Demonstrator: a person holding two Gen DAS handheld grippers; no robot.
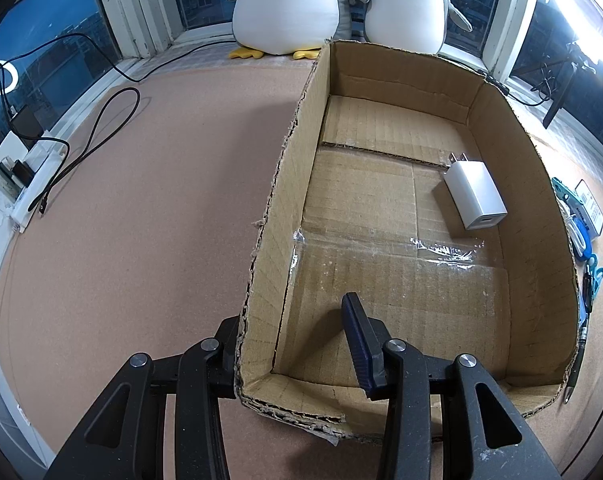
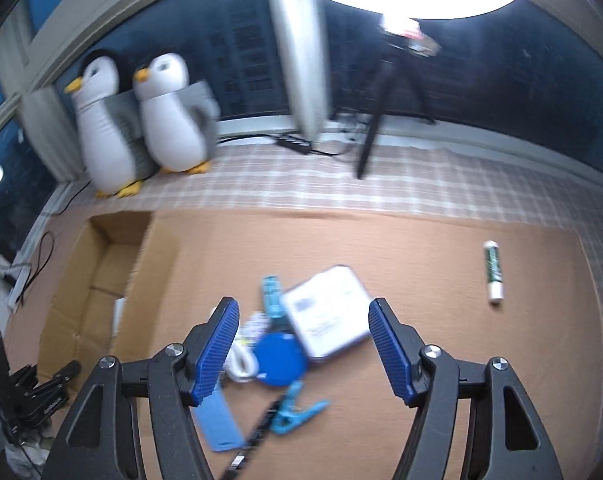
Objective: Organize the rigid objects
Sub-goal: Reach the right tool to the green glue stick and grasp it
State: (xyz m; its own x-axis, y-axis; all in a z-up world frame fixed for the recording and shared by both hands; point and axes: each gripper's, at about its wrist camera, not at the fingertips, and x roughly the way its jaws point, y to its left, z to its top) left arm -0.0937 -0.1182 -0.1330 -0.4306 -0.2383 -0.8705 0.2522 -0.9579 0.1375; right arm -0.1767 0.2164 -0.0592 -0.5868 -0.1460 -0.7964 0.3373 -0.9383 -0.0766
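We judge the step in hand to be a pick from the loose pile, with the cardboard box (image 1: 413, 216) as the destination. Our left gripper (image 1: 293, 344) straddles the box's near left corner: one finger outside the wall, the other (image 1: 357, 340) inside. The gap is wider than the wall, so the wall does not look pinched; whether the hidden outer finger touches it we cannot tell.

Our right gripper (image 2: 303, 344) hangs above the pile, fingers spread wide and holding nothing, tilted downward toward the worktop (image 2: 441, 260). That view is motion-blurred, so fine detail is poor.

Nearest under it: a light blue flat card-like piece (image 2: 221, 426), a teal clip (image 2: 297, 410) and a dark pen (image 2: 257, 432) lying diagonally. Between the fingers sit a blue round disc (image 2: 279, 358), something white (image 2: 241, 360) just left of it, and a flat white box (image 2: 327, 316) with a teal item (image 2: 271, 294) at its far left edge. These overlap or touch.

Next move, as we judge it: lower onto one piece, probably the flat white box or the disc, and close without dragging neighbours.

Farther right, well apart, lies a green and white tube (image 2: 493, 270). Inside the box, a white charger (image 1: 475, 194) lies at the right wall. Two plush penguins (image 2: 141, 124) stand at the far window.
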